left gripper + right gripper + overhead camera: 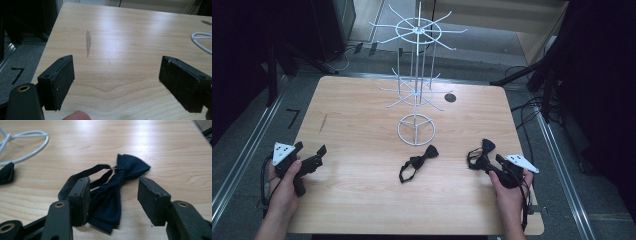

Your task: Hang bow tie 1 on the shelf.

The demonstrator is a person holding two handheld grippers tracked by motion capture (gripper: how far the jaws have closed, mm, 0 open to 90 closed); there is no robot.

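A dark navy bow tie (117, 187) with a black strap lies flat on the wooden table, between the jaws of my right gripper (113, 201), which is open around it; the left pad touches the cloth. In the high view this bow tie (482, 152) lies at the right, just ahead of the right gripper (488, 166). A second black bow tie (418, 162) lies at the table's middle, its edge also at the left of the right gripper view (6, 173). My left gripper (314, 154) is held open over bare wood at the left (116, 83).
A white wire display stand (417, 85) with hooked arms rises from a ring base (416, 130) at the table's middle back; its base ring shows in both gripper views (201, 41) (22, 147). A dark round hole (450, 97) sits behind it. Dark floor and cables surround the table.
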